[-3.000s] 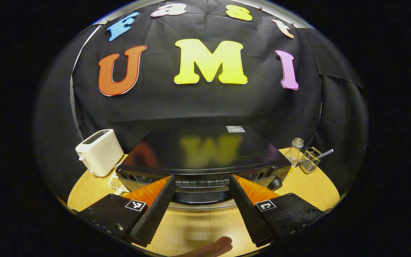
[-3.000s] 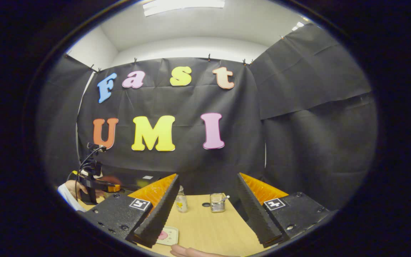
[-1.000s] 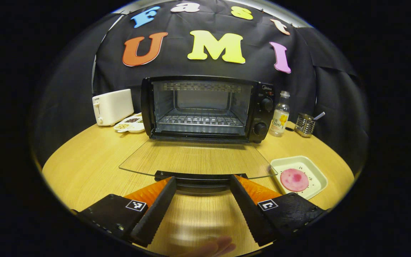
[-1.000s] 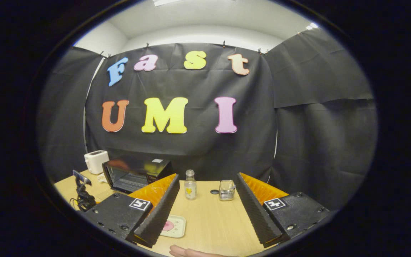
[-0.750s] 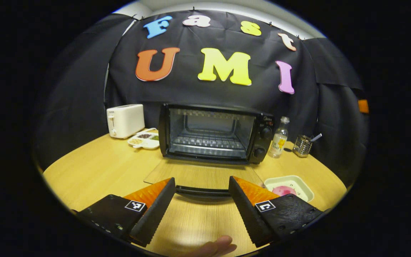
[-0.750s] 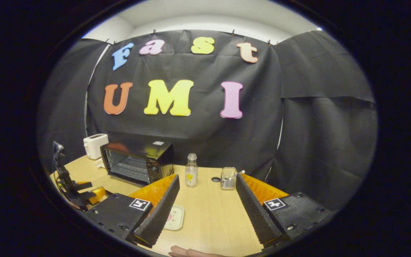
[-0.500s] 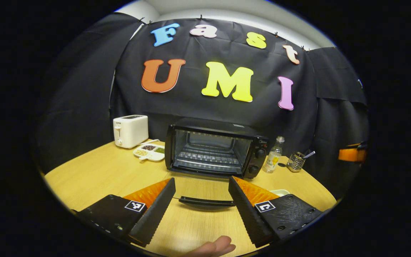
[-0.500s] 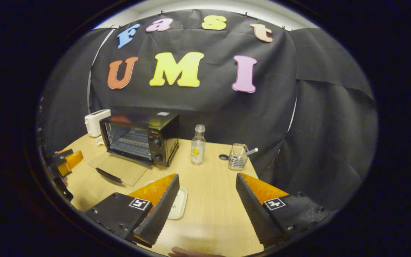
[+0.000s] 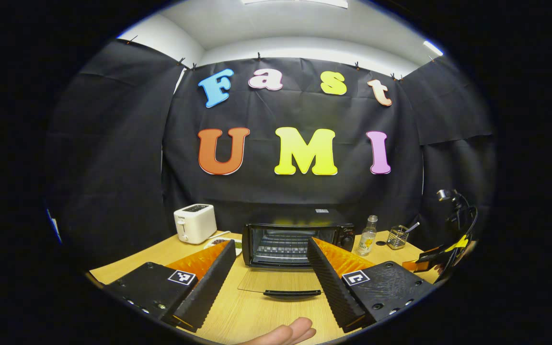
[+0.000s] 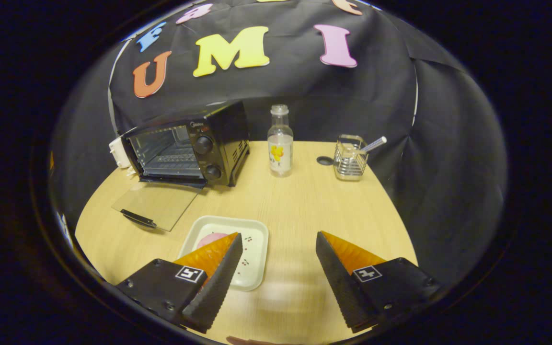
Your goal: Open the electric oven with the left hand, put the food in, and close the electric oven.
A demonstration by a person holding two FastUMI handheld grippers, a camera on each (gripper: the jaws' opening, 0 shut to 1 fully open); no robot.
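Black oven point(image 10: 187, 146): it sits at 10 o'clock in your right gripper view, door point(image 10: 156, 203) dropped flat on the table, wire rack visible inside. In your left gripper view the oven point(image 9: 297, 238) stands at 12 o'clock beyond your fingers, its door handle point(image 9: 291, 293) lying between them on the wood.
Pale wood table point(image 10: 304, 206): round-edged, carrying everything here.
Food: a pink round slice point(image 10: 211, 238) on a white tray point(image 10: 252, 258), at 7 o'clock in your right gripper view, just in front of the open door and partly hidden behind your left-hand finger.
Your right gripper point(image 10: 278, 273): jaws spread wide, holding nothing, hovering over the table with the tray under one finger. In the left gripper view you can see it at 3 o'clock point(image 9: 431, 261) (only partly, at the edge).
Your left gripper point(image 9: 271, 282): jaws wide apart, empty, held back from the door handle and apart from it.
Fingertip point(image 9: 288, 333): part of your hand shows at 6 o'clock in the left gripper view.
Bottle point(image 10: 280, 141): clear, upright, just beside the oven's knob side.
Wire holder point(image 10: 350, 163): at 1 o'clock in the right gripper view, a straw-like stick leaning out of it.
Toaster point(image 9: 195, 223): white, at 10 o'clock of the oven in the left gripper view.
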